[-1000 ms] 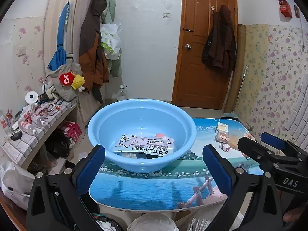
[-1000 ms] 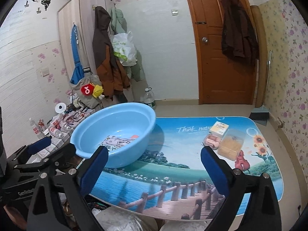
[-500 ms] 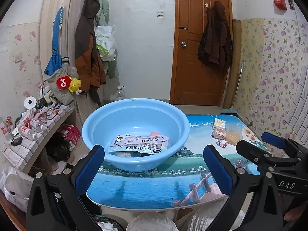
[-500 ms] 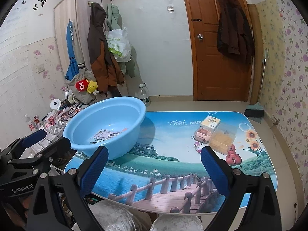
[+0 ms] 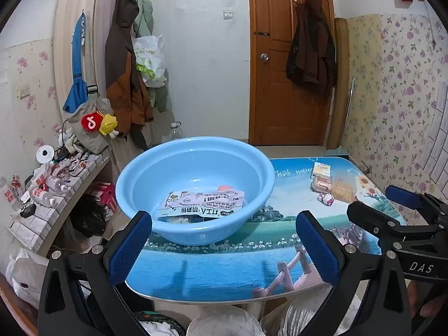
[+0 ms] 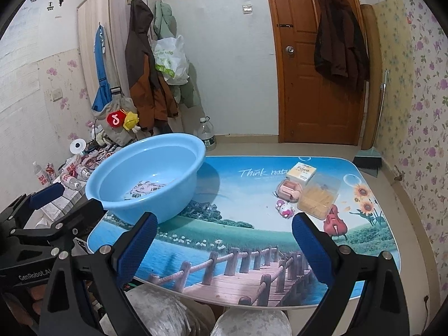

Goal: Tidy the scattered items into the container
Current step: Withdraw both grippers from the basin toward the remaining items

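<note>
Nearest: right gripper point(image 6: 222, 247) spread wide, holding nothing; left gripper point(image 5: 224, 247) likewise gaping and empty. Beyond, at 1 o'clock from the right claw: pink toy point(image 6: 285, 208), pink case point(image 6: 289, 190), clear box point(image 6: 319, 196) lying long axis toward 1 o'clock, small carton point(image 6: 302, 172). Basin point(image 6: 145, 179) at 11 o'clock, holding 1 packet point(image 5: 201, 203). Right hand judged nearer the remaining cluster.

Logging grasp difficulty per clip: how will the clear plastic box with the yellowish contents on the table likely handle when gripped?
The clear plastic box looks thin-walled, so it may flex or crack under a hard squeeze. Its smooth, glossy sides could slip between the fingers. It lies flat and low on the table, so it seems unlikely to roll or tip.
</note>
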A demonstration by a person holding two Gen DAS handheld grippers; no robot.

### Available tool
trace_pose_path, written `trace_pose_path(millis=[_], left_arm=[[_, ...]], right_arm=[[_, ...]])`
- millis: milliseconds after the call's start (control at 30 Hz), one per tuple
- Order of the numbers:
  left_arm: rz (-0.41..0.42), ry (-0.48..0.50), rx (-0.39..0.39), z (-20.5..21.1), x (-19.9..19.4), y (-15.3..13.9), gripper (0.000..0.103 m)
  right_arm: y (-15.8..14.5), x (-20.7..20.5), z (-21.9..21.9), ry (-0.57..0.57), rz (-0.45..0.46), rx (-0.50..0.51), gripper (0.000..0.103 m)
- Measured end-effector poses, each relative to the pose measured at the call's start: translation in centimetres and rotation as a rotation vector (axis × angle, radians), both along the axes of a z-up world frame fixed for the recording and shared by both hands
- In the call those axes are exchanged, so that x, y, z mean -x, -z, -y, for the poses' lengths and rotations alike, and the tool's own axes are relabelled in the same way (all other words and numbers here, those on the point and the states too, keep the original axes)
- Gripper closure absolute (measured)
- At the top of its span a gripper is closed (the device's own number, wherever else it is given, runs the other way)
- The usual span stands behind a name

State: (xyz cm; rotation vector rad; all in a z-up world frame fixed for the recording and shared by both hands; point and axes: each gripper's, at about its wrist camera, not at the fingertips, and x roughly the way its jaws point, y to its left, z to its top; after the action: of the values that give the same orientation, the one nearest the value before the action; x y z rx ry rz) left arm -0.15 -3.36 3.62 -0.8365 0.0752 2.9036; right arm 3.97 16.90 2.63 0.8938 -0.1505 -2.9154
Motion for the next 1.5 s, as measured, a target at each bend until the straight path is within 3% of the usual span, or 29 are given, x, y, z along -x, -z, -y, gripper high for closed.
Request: trace_pose_path(millis=[567, 967, 1500], left_arm=[[0.014, 0.042, 0.011, -3.0, 0.9, 0.4, 0.000], [0.034, 0.138, 0.014, -8.4, 1.9, 1.2, 0.000], [0.124, 0.209, 0.046, -14.2, 5.3, 4.7, 0.000]], right_arm=[[1.3, -0.1, -3.8, 0.065, 0.031, 0.032, 0.005], [2.6, -0.3, -9.3, 0.166, 0.053, 0.037, 0.005], [5.8, 1.8, -15.3, 0.236, 0.119, 0.056, 0.005]])
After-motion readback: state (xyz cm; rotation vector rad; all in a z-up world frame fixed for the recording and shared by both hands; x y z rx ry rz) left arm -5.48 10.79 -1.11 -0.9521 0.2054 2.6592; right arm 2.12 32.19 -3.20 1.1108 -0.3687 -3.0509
